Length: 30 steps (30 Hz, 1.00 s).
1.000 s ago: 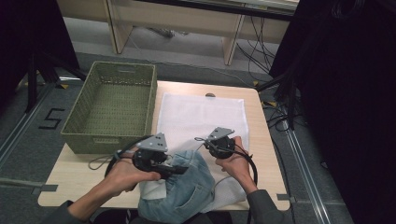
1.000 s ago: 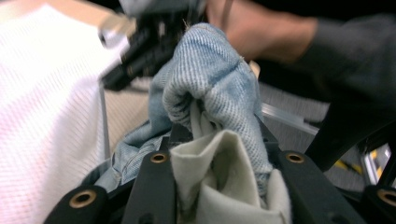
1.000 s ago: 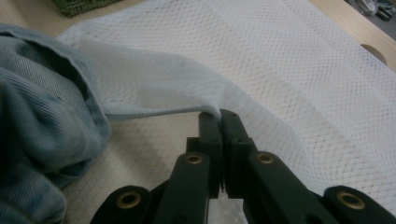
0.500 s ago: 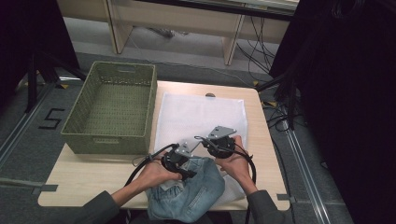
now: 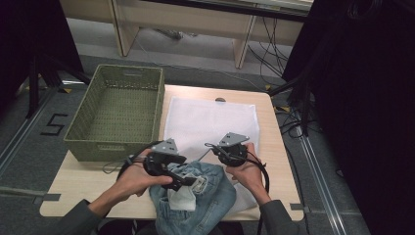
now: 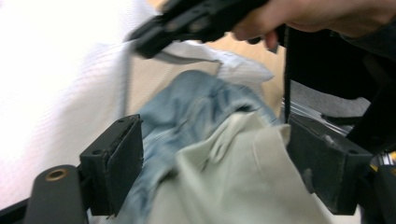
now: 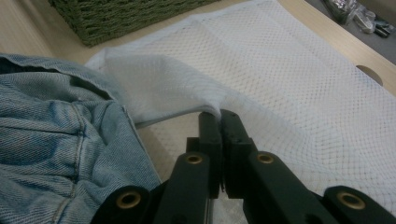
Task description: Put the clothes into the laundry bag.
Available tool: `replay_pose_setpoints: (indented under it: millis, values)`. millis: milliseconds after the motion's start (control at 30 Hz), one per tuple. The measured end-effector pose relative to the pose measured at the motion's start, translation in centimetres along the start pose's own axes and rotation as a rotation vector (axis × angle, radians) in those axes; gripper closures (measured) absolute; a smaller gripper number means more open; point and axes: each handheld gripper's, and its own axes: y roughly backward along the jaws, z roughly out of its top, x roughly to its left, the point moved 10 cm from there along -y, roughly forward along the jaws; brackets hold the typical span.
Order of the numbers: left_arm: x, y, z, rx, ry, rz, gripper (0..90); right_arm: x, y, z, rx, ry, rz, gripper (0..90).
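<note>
Crumpled blue jeans (image 5: pixel 208 205) lie at the table's near edge, partly on a white mesh bag (image 5: pixel 210 120). My left gripper (image 5: pixel 188 182) rests on the jeans. Its jaws have just been opening and now stand wide, with denim (image 6: pixel 201 102) and a pale pocket lining (image 6: pixel 233 177) loose between them in the left gripper view (image 6: pixel 219 158). My right gripper (image 5: pixel 218 149) is shut on the bag's near edge and lifts it a little. In its own view the right gripper (image 7: pixel 219 119) pinches the white mesh (image 7: pixel 289 84), with the jeans (image 7: pixel 56 130) at its left.
An empty green woven basket (image 5: pixel 117 112) stands on the table's left half, beside the mesh bag. A small round hole (image 5: pixel 220 100) sits in the wooden tabletop (image 5: pixel 274 161) at the far edge. Cables trail on the floor behind.
My left gripper moved right toward the right gripper, then back left, and its jaws opened over the jeans. The pale pocket lining now shows. The right gripper kept still.
</note>
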Motion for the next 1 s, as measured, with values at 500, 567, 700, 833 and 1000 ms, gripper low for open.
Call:
replay_pose_setpoints:
  millis: [500,567,700,833,1000]
  values:
    - [4.2,-1.9,-5.8,0.159,0.135,0.078,21.7,0.1,0.0,0.1,0.0,0.001,-0.016,89.5]
    - [4.2,-2.6,-6.1,0.167,0.142,0.081,22.5,0.1,0.0,0.1,0.0,0.001,-0.015,89.5]
    - [3.9,-4.0,-7.0,0.217,0.121,0.085,26.3,0.3,0.0,0.1,0.008,0.002,-0.01,89.4]
    - [3.0,-4.9,-7.5,0.226,0.068,0.072,54.6,0.2,-0.1,0.1,0.009,0.009,-0.014,89.4]
    - [2.5,-4.7,-6.8,0.213,0.006,0.096,76.9,0.2,-0.1,0.3,-0.002,0.027,-0.018,89.5]
